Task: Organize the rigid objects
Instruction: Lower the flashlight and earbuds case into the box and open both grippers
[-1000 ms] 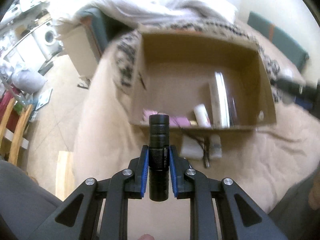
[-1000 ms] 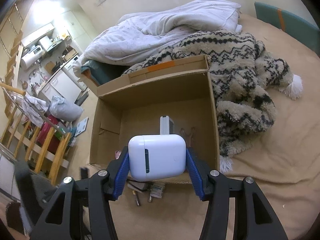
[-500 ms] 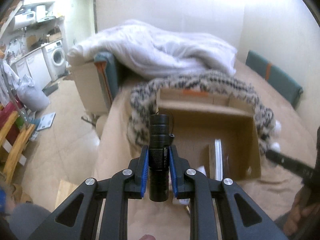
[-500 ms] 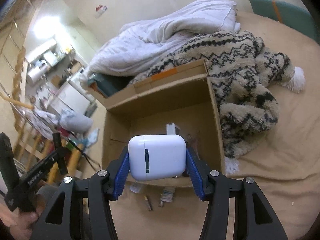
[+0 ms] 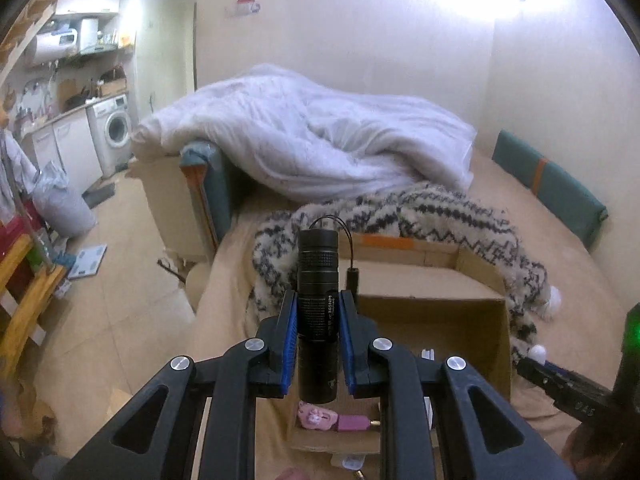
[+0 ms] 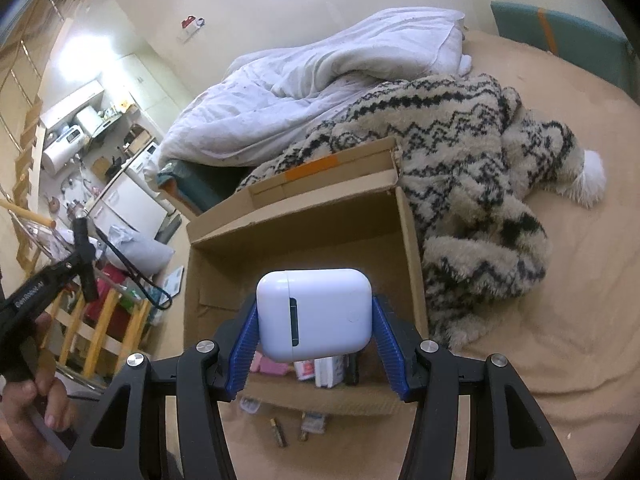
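Judging from how things lie, the sorting is partway through. The cardboard box (image 6: 304,240) sits on the bed (image 6: 560,360), open at the top, with the patterned fleece blanket (image 6: 460,152) against its far and right-hand sides. Several items already lie along its near wall: a pink piece (image 6: 269,366), a white packet (image 6: 328,370) and something dark just beside it at about 3 o'clock from the packet.

Two more things are in the air. The left hand-held gripper (image 5: 318,344) pinches a black flashlight (image 5: 319,300) upright between its blue pads, lanyard looping off the top; in that view the box lies below and toward 4 o'clock of the flashlight. The right hand-held gripper (image 6: 314,344) clamps a white earbud case (image 6: 314,314) by its two short ends, and the case hangs over the near part of the box, roughly above the items already inside.

Still left on the bed outside the box, at about 6 o'clock from its near wall, are a few small pieces: a small battery (image 6: 277,432), a small packet (image 6: 314,424) and a clear bit (image 6: 250,404); what exactly the last two are I cannot tell.

So the remaining work looks like lowering the case in, bringing the flashlight over the opening, then gathering those strays.
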Tool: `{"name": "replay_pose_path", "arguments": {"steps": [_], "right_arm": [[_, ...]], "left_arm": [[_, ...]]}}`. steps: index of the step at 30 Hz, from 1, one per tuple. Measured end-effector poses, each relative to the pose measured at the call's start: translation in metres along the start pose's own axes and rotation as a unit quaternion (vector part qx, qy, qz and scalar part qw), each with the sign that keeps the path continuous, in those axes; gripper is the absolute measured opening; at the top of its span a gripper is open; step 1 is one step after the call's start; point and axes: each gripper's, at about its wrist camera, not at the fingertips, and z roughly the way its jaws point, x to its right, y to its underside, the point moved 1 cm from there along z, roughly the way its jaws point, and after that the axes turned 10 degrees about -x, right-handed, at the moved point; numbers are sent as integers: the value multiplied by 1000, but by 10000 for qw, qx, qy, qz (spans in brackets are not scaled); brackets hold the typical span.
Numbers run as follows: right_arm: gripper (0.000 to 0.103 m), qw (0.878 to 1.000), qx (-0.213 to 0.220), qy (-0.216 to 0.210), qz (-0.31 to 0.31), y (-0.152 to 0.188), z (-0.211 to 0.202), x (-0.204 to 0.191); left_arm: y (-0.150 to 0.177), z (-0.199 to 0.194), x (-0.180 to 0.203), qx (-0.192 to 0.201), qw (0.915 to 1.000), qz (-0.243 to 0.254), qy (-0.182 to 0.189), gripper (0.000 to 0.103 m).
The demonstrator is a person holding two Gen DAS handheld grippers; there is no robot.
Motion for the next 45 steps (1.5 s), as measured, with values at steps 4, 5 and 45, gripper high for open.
{"name": "replay_pose_path", "arguments": {"steps": [4,5,45], "right_arm": [[58,9998,-136,84,-73,-8,16,-1],[58,9997,-186,115,-108,-9,20,-3],[67,9908,-1262,478,137,2,71,8]], "left_arm": [[13,32,13,-343,9994,36,-27,17],[18,42,18,-464,9989,56,-34,17],[67,145,54,-1668,9826,454,-674,61]]}}
